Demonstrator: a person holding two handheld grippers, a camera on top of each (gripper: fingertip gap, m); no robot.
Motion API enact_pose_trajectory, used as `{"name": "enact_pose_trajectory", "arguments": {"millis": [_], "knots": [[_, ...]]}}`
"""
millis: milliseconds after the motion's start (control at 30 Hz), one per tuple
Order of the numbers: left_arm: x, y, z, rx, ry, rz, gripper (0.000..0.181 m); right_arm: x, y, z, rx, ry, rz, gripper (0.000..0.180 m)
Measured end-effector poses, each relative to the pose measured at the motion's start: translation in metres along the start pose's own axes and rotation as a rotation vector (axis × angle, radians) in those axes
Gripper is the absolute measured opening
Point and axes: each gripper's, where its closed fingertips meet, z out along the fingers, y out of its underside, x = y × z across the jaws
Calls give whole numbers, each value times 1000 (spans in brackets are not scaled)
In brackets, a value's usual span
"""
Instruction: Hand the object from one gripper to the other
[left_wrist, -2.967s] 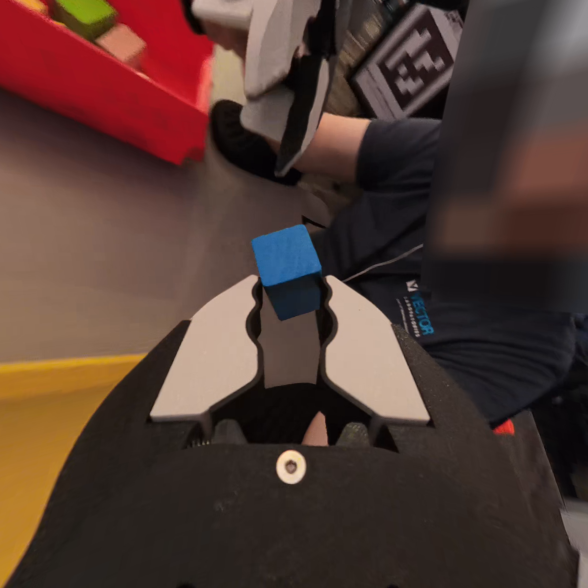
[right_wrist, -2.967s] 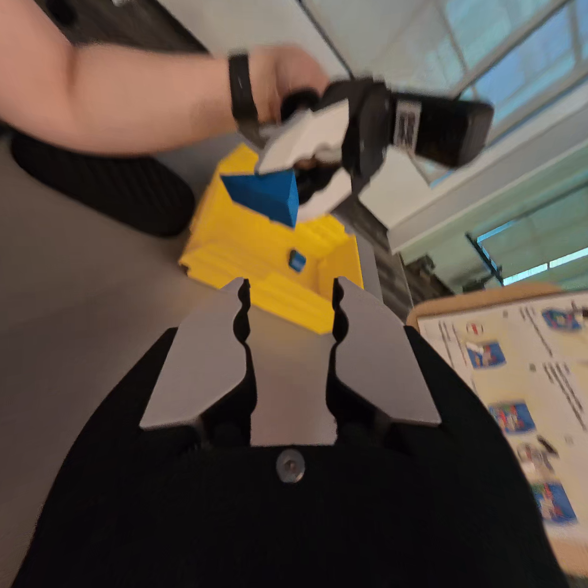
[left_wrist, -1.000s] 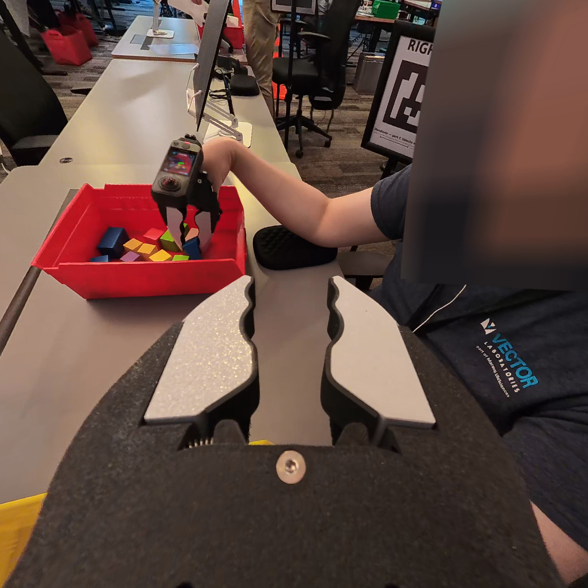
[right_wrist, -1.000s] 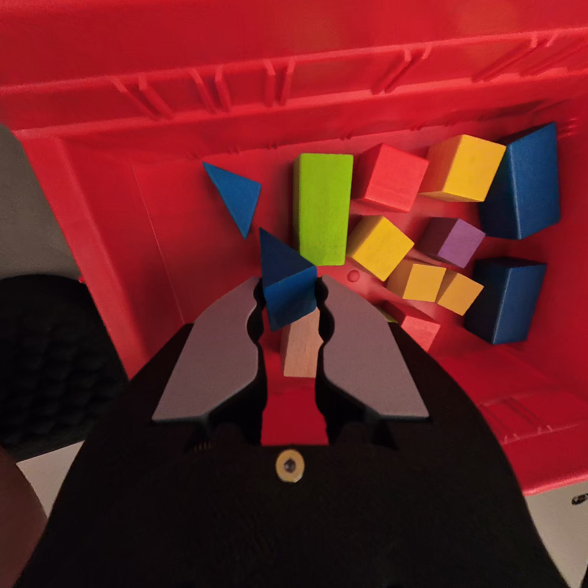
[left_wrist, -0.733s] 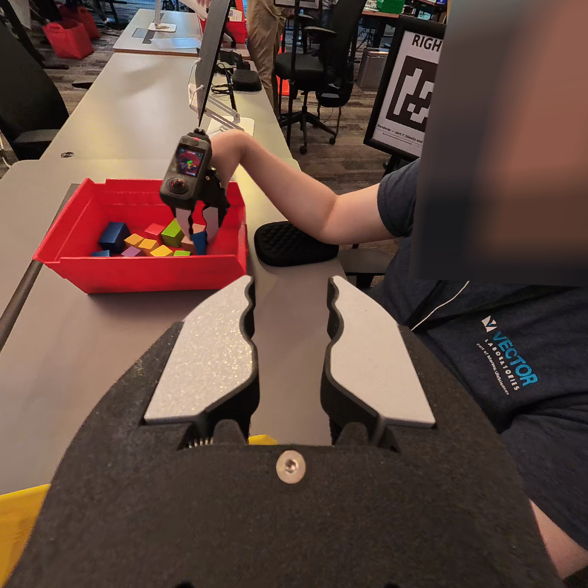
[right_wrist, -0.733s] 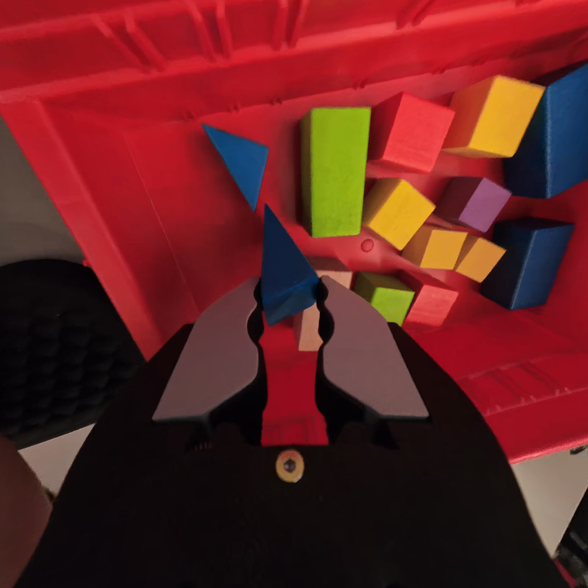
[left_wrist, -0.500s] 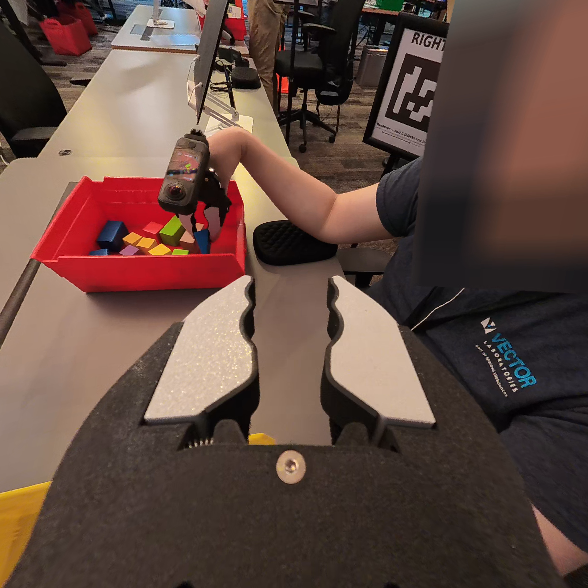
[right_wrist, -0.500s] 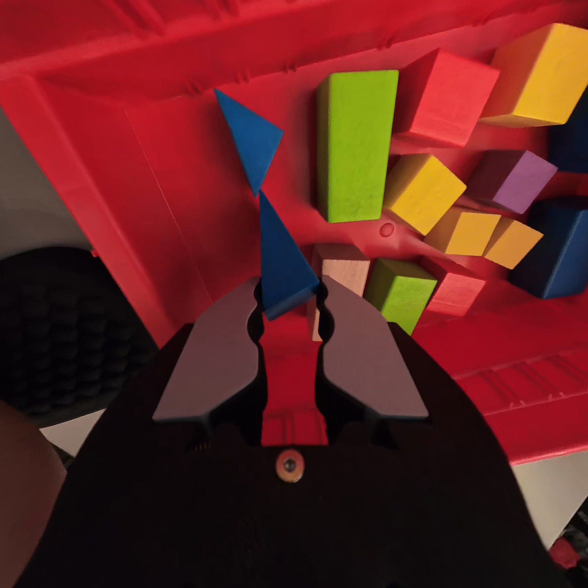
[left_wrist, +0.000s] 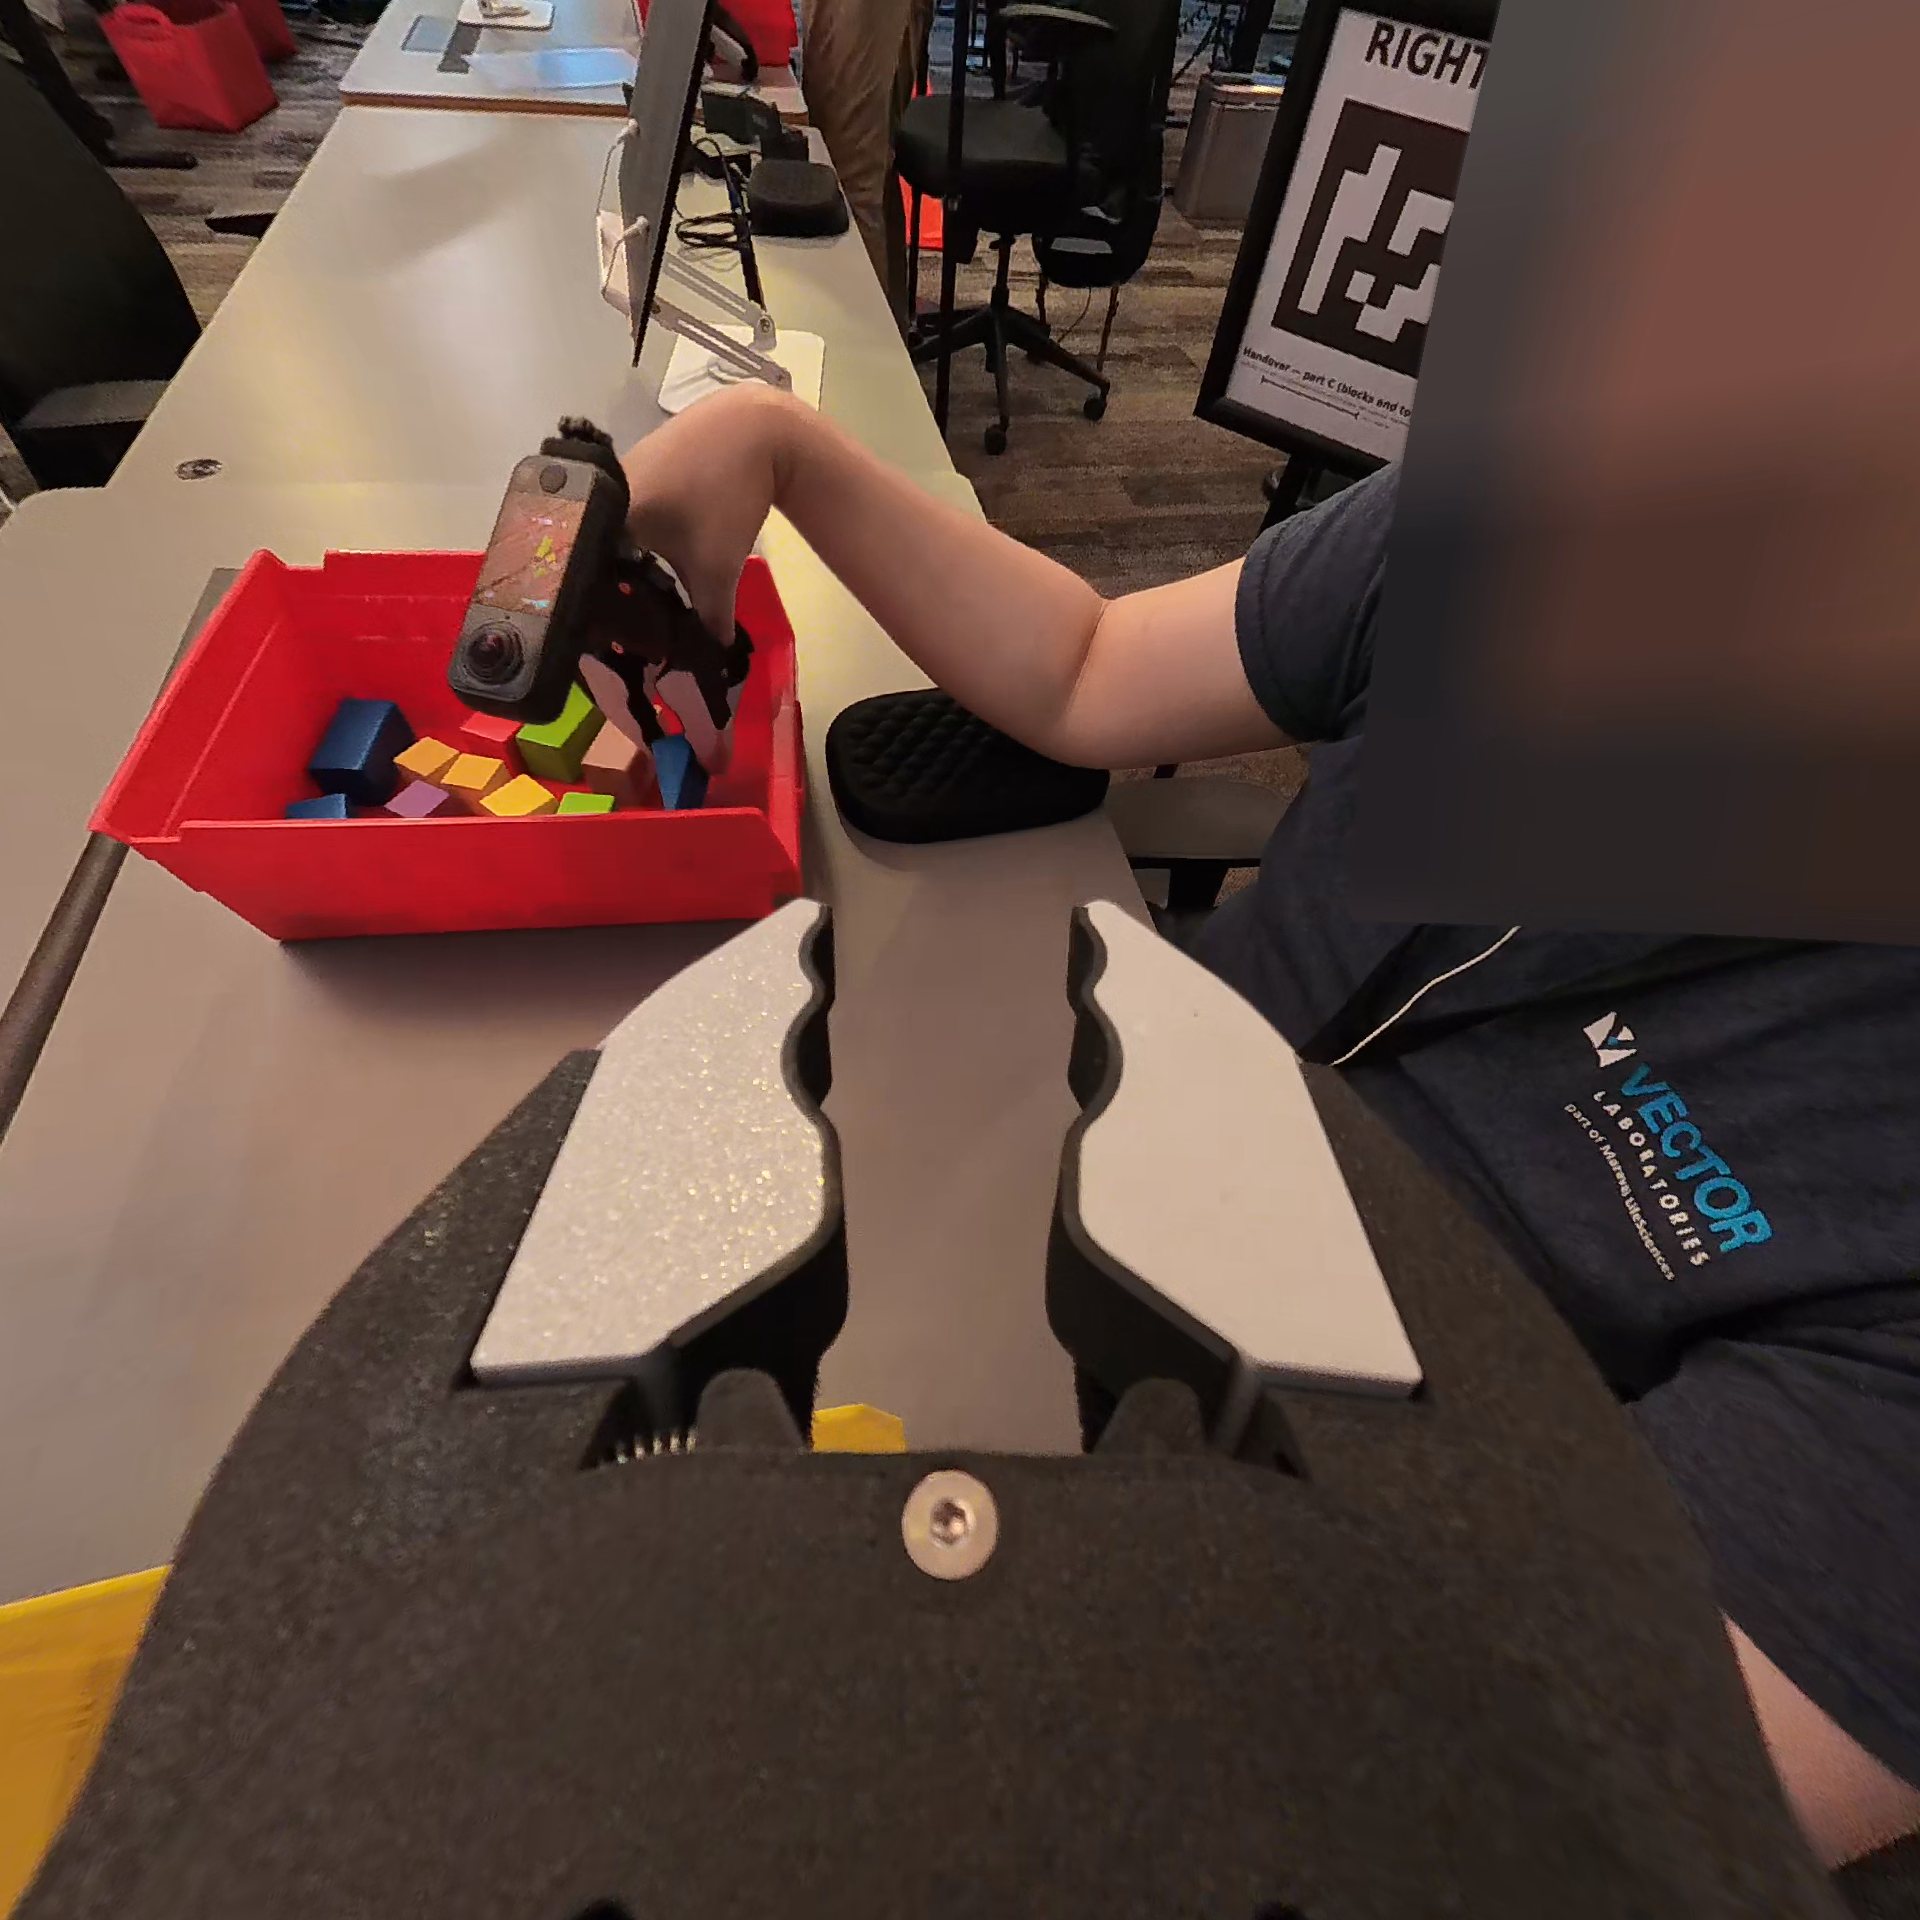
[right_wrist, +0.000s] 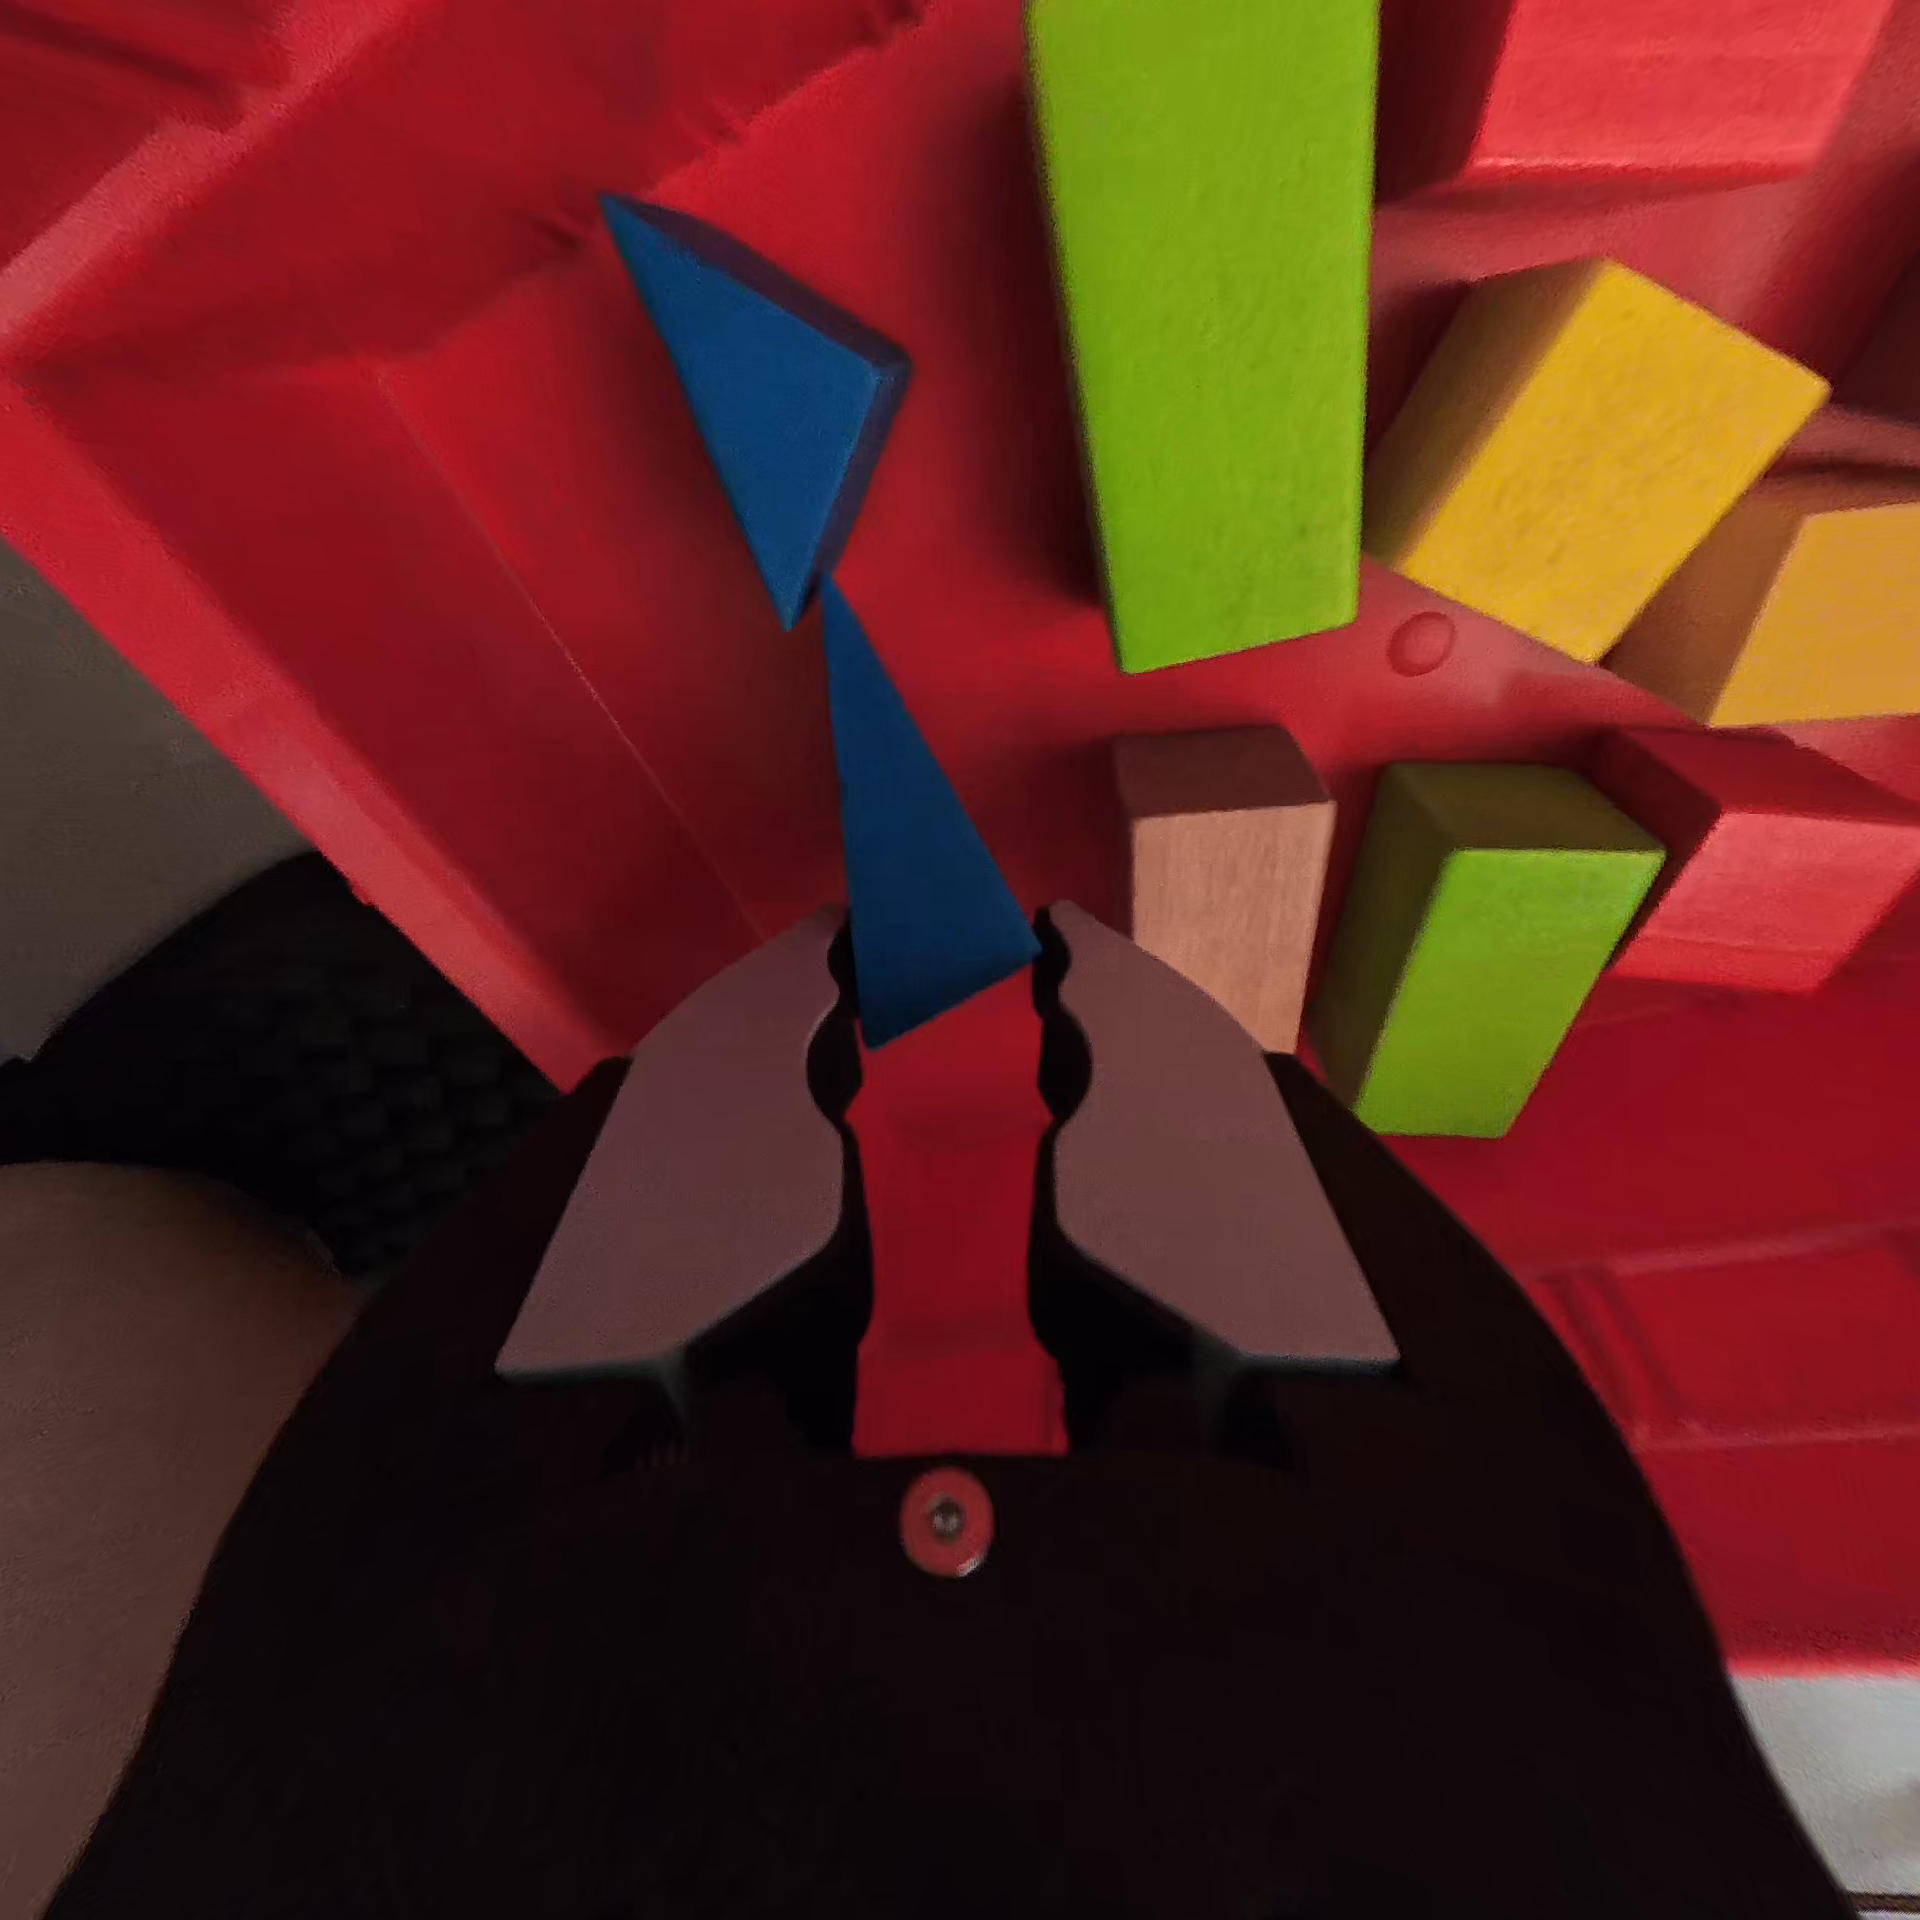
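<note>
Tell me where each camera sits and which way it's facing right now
Left wrist view: on the left gripper, open and empty over the grey table, looking toward the red bin, the right gripper and the person's forearm.
Right wrist view: on the right gripper, pointing down into the red bin, shut on a blue wedge block; coloured blocks lie below.
Shared: bin, blocks, right gripper, black wrist rest.

We see even, soft indoor light in the left wrist view, sharp at centre, with wide-angle bending toward the edges and a mosaic patch at 2 o'clock. The right wrist view is dimmer, tinted red, slightly blurred throughout, softest at 12 and 3 o'clock, with deep shadow at 6 o'clock.
</note>
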Motion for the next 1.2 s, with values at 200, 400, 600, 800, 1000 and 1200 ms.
{"name": "enact_pose_trajectory", "arguments": {"millis": [200,400,600,800,1000,1200], "knots": [[-2,2,2,-15,-7,-1,43,1,-7,5,22,-8,-35,33],[-7,1,-8,11,-38,-8,44,4,-3,5,15,3,-16,34],[-21,-2,-37,115,-95,-79,50,6,0,-4,38,30,-1,34],[-62,13,-76,169,-310,-175,59,9,3,-35,129,135,-2,35],[-134,82,-130,-14,-783,-358,52,14,-27,-108,438,417,-138,32],[-174,176,-140,-393,-967,-625,53,-4,-49,-137,590,473,-256,32]]}}
